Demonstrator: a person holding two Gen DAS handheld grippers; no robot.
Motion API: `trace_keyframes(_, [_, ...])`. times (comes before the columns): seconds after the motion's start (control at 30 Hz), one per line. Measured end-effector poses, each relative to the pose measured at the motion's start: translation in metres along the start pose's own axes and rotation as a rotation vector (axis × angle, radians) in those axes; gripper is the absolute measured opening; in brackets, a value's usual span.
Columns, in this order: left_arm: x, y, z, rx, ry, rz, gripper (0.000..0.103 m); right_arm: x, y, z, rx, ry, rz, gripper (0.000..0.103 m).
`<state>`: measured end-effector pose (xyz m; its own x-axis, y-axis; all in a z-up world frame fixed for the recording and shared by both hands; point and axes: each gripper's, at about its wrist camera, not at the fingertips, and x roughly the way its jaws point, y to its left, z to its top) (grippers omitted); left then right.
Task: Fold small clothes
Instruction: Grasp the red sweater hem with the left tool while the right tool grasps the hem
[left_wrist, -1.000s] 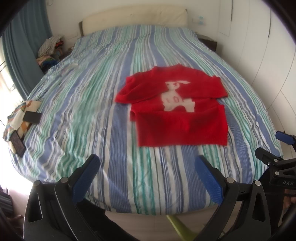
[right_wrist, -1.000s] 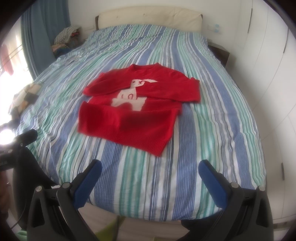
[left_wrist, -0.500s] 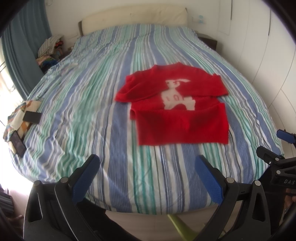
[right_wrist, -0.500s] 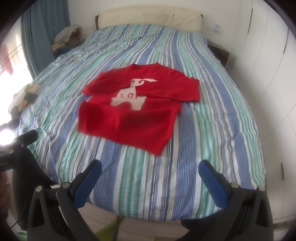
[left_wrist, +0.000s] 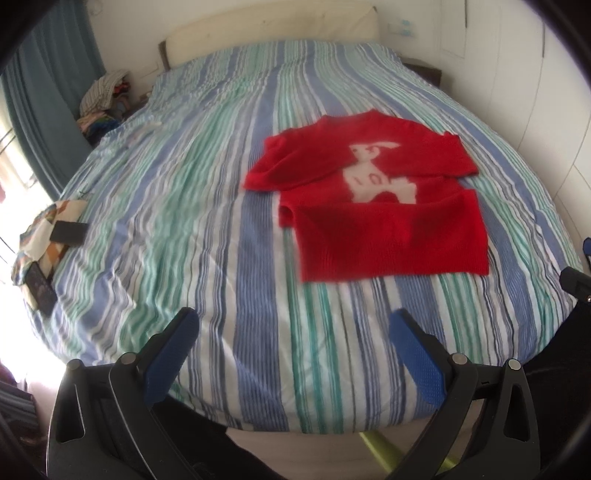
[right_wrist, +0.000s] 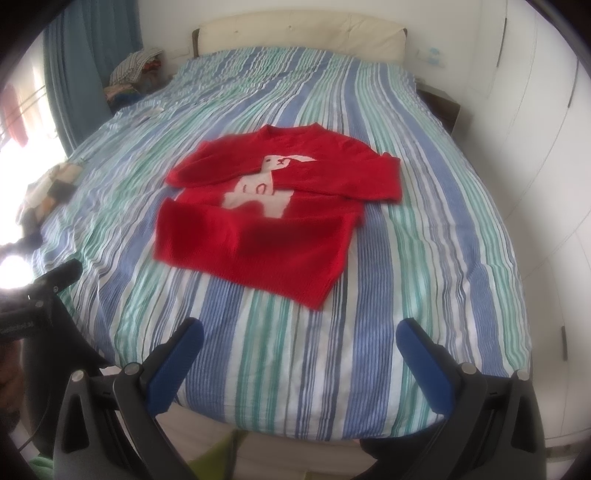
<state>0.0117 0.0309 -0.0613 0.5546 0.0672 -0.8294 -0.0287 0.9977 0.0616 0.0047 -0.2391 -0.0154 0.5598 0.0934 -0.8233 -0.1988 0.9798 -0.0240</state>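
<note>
A small red sweater (left_wrist: 373, 206) with a white animal motif lies on the striped bed, its sleeves folded across the chest and its hem folded up over the lower body. It also shows in the right wrist view (right_wrist: 273, 218). My left gripper (left_wrist: 293, 325) is open and empty, held above the bed's near edge, well short of the sweater. My right gripper (right_wrist: 299, 334) is open and empty too, above the near edge. Each gripper's body shows at the edge of the other's view.
The blue, green and white striped bedspread (left_wrist: 184, 206) covers the whole bed. A patterned cloth with dark phone-like items (left_wrist: 48, 240) lies at the bed's left edge. A clothes pile (left_wrist: 103, 99) sits by the blue curtain. White wardrobe doors (right_wrist: 535, 147) stand on the right.
Both grippers stay open and nearly still. The left wrist view has shifted slightly, so the sweater sits a little higher in the frame. The sweater itself has not moved.
</note>
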Motion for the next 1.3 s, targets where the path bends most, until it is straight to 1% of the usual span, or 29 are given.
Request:
trace_keyframes(0.1, [0.035,0.029,-0.006,-0.095,0.075,-0.094,0.102,0.008,-0.019,-0.004,0.045,-0.021,0.017,0.103])
trace_keyframes(0.17, [0.059,0.040,-0.006,-0.124,0.121,-0.159,0.102,0.022,-0.039,-0.009,0.094,-0.012,-0.005,0.103])
trace_keyframes(0.23, [0.081,0.045,-0.002,-0.146,0.143,-0.219,0.102,0.040,-0.058,-0.015,0.128,-0.003,-0.013,0.103])
trace_keyframes(0.27, [0.092,0.045,0.003,-0.157,0.143,-0.254,0.101,0.050,-0.064,-0.017,0.136,0.002,-0.001,0.103])
trace_keyframes(0.33, [0.112,0.040,0.015,-0.162,0.136,-0.294,0.101,0.073,-0.073,-0.018,0.153,0.001,0.067,0.103])
trace_keyframes(0.37, [0.122,0.037,0.021,-0.151,0.130,-0.300,0.100,0.086,-0.076,-0.018,0.170,0.001,0.114,0.103])
trace_keyframes(0.43, [0.141,0.022,0.035,-0.109,0.133,-0.300,0.095,0.115,-0.079,-0.014,0.206,0.008,0.219,0.101])
trace_keyframes(0.47, [0.152,0.015,0.040,-0.088,0.145,-0.303,0.082,0.130,-0.081,-0.012,0.227,0.012,0.274,0.095])
trace_keyframes(0.5, [0.162,0.010,0.043,-0.079,0.174,-0.311,0.055,0.147,-0.081,-0.010,0.244,0.026,0.326,0.087])
trace_keyframes(0.53, [0.172,0.007,0.044,-0.081,0.216,-0.340,0.031,0.165,-0.078,-0.009,0.260,0.051,0.365,0.082])
trace_keyframes(0.57, [0.178,0.006,0.044,-0.095,0.263,-0.376,0.008,0.184,-0.077,-0.009,0.283,0.084,0.405,0.065])
trace_keyframes(0.6, [0.173,0.010,0.043,-0.113,0.261,-0.383,0.006,0.200,-0.077,-0.010,0.313,0.124,0.463,0.029])
trace_keyframes(0.63, [0.160,0.016,0.041,-0.118,0.233,-0.389,0.006,0.210,-0.079,-0.011,0.354,0.166,0.504,0.006])
trace_keyframes(0.67, [0.145,0.023,0.037,-0.118,0.218,-0.401,0.006,0.210,-0.083,-0.011,0.398,0.186,0.533,0.006])
trace_keyframes(0.7, [0.131,0.031,0.033,-0.118,0.212,-0.414,0.006,0.199,-0.087,-0.010,0.411,0.169,0.550,0.005])
trace_keyframes(0.77, [0.100,0.044,0.018,-0.108,0.211,-0.447,0.005,0.164,-0.091,-0.008,0.350,0.139,0.541,0.005])
trace_keyframes(0.8, [0.089,0.047,0.010,-0.098,0.226,-0.452,0.005,0.146,-0.093,-0.009,0.335,0.142,0.543,0.004])
trace_keyframes(0.87, [0.077,0.046,-0.006,-0.076,0.258,-0.445,0.005,0.118,-0.097,-0.015,0.323,0.177,0.525,0.004])
trace_keyframes(0.93, [0.082,0.039,-0.020,-0.063,0.302,-0.416,0.005,0.108,-0.095,-0.022,0.293,0.215,0.489,0.004])
trace_keyframes(1.0, [0.096,0.030,-0.032,-0.045,0.341,-0.362,0.005,0.116,-0.087,-0.029,0.245,0.277,0.426,0.004])
trace_keyframes(1.07, [0.108,0.027,-0.043,-0.046,0.375,-0.320,0.005,0.135,-0.076,-0.038,0.184,0.326,0.341,0.004])
trace_keyframes(1.13, [0.109,0.026,-0.046,-0.033,0.358,-0.300,0.006,0.156,-0.069,-0.048,0.125,0.363,0.251,0.003])
trace_keyframes(1.2, [0.112,0.030,-0.048,-0.055,0.355,-0.305,0.006,0.172,-0.070,-0.057,0.136,0.384,0.231,0.003])
trace_keyframes(1.3, [0.124,0.037,-0.053,-0.105,0.359,-0.331,0.006,0.180,-0.065,-0.058,0.136,0.375,0.210,0.003])
